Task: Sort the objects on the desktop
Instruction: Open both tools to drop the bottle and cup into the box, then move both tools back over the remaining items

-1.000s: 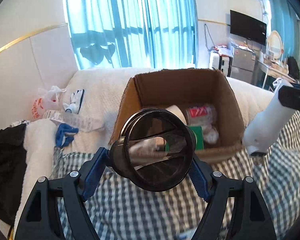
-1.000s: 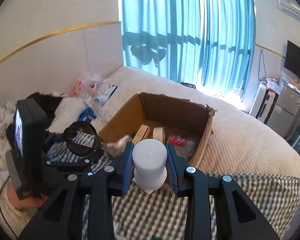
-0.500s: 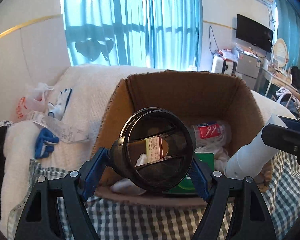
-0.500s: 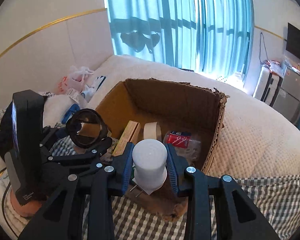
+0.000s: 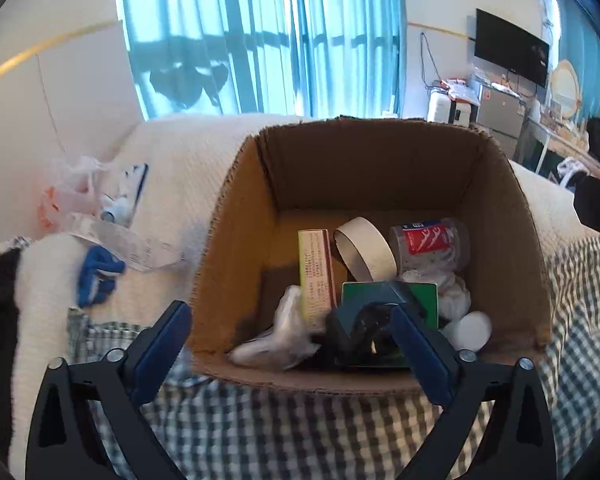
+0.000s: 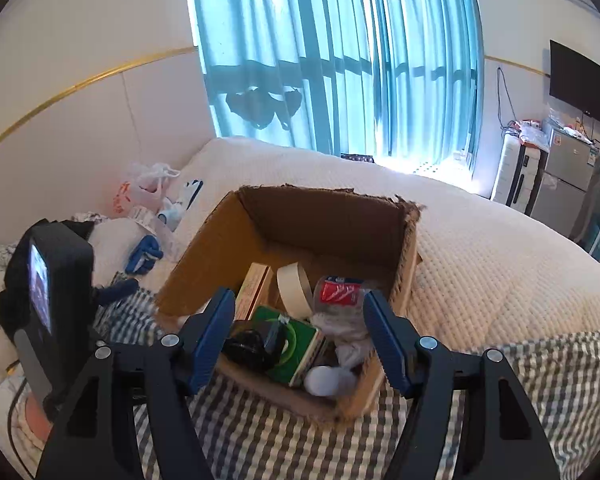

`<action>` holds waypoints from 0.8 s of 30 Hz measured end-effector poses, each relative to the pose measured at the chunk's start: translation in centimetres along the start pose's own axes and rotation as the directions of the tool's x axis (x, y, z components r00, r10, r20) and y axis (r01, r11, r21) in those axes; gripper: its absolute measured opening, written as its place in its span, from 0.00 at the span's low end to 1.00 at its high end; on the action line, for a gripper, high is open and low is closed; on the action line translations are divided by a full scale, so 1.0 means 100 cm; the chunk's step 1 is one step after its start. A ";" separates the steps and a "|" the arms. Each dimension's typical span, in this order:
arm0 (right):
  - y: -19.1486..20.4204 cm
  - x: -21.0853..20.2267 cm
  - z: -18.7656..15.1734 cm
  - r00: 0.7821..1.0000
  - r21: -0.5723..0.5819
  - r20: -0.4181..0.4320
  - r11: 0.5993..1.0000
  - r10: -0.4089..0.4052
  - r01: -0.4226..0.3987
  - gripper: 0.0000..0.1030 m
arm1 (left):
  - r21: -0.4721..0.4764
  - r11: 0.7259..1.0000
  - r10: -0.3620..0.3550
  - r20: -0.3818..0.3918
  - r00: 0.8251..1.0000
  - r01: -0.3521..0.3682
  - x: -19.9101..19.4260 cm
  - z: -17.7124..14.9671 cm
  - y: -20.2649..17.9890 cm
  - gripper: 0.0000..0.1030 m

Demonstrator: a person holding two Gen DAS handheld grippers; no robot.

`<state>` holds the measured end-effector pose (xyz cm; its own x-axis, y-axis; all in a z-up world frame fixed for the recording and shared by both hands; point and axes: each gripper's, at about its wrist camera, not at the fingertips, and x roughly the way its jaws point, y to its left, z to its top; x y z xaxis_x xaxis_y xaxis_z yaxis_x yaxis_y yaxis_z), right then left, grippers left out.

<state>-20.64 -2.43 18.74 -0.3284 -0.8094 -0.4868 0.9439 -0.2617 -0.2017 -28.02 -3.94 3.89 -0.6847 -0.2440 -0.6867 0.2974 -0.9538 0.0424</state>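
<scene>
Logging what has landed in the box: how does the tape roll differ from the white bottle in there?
The tape roll is a hollow beige ring propped on edge mid-box; the white bottle is closed and rounded, lying at the near right corner. The roll leans by the yellow carton; the bottle sits beside crumpled tissue. Both are inside the cardboard box.

Both the left hand-held gripper [image 5: 292, 344] and the right hand-held gripper [image 6: 298, 336] hang with fingers spread wide, holding nothing.

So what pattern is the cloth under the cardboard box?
A dark-and-white check on the cloth, clearest in the left wrist view.
</scene>
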 end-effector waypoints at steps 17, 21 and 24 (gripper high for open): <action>0.003 -0.090 -0.097 0.995 -0.070 -0.086 0.997 -0.045 0.039 0.67 | -0.033 0.998 -0.058 -0.117 0.991 0.055 -0.086 -0.103 -0.007 1.00; -0.002 -0.086 -0.123 0.991 -0.081 -0.127 0.996 -0.040 0.029 0.67 | -0.061 0.997 -0.053 -0.173 0.983 0.043 -0.081 -0.133 -0.018 1.00; -0.009 -0.074 -0.146 0.982 -0.073 -0.188 0.997 -0.027 0.014 0.67 | -0.093 0.994 -0.074 -0.221 0.972 0.055 -0.071 -0.159 -0.031 1.00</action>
<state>-19.55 11.47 10.07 -0.3551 -0.6885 -0.6324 0.9341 -0.2341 -0.2696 -13.52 3.58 -2.91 -0.5409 -0.1276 -0.8313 0.3199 -0.9453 -0.0630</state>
